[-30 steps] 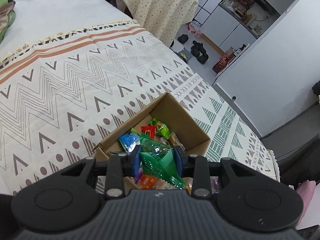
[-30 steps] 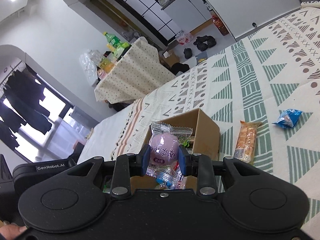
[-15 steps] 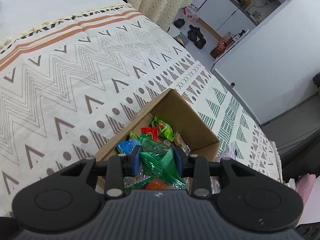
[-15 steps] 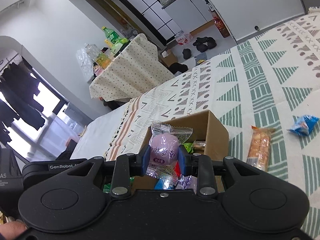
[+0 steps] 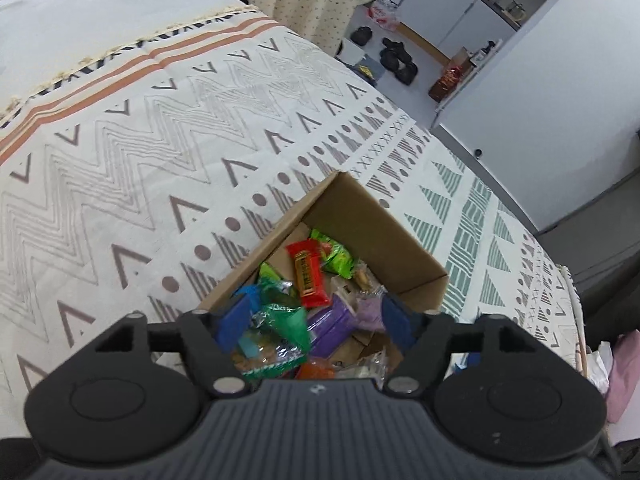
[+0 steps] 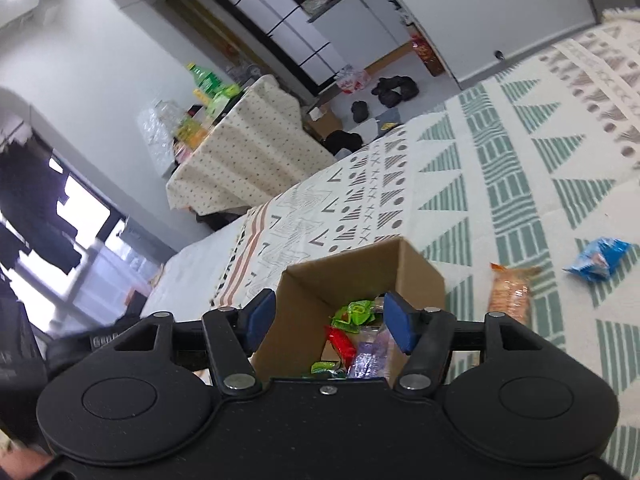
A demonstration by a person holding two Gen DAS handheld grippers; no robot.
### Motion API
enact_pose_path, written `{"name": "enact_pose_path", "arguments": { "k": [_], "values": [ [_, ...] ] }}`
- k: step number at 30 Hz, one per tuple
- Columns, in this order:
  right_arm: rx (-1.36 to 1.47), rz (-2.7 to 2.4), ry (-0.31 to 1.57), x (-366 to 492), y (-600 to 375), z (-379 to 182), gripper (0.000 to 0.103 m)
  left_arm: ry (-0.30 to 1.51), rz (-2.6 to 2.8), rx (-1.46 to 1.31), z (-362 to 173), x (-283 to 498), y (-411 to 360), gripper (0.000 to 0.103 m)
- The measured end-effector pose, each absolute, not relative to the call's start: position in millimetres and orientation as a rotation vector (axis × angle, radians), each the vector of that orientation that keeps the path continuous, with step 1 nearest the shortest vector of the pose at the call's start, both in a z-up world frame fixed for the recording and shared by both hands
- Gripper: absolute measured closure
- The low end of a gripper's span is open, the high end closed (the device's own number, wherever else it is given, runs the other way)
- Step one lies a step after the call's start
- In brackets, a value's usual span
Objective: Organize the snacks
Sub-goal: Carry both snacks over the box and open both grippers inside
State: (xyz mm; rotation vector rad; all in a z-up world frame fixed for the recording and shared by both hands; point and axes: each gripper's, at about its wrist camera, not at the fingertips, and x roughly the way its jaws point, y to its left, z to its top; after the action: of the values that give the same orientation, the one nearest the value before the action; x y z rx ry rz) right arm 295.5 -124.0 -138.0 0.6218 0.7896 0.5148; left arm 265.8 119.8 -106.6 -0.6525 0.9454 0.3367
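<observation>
While both pairs of jaws are opening over the cardboard box, neither presses on anything. The left gripper hangs over the pile, a green packet loose between its pads. The right gripper has nothing between its pads; box contents lie just below.

Risk: a wrapper could catch on a pad and ride out on withdrawal. The box is well filled near the grippers, so a snack may slide over its near wall. The two tools sit close over one small opening and could knock together.

Still loose on the patterned bedspread, right of the right gripper: an orange biscuit pack and, further right, a blue packet. Cloth there lies open; beyond the box it drops off at the bed edge.
</observation>
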Motion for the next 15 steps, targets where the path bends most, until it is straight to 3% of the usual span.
{"name": "enact_pose_path", "arguments": {
  "k": [13,15],
  "values": [
    [0.632,0.418,0.835,287,-156,-129,0.042,0.929,0.375,-0.594,-92,244,88,0.017],
    [0.635,0.415,0.841,285,-163,-128,0.037,0.932,0.378,-0.567,-89,243,80,0.013]
  ]
}}
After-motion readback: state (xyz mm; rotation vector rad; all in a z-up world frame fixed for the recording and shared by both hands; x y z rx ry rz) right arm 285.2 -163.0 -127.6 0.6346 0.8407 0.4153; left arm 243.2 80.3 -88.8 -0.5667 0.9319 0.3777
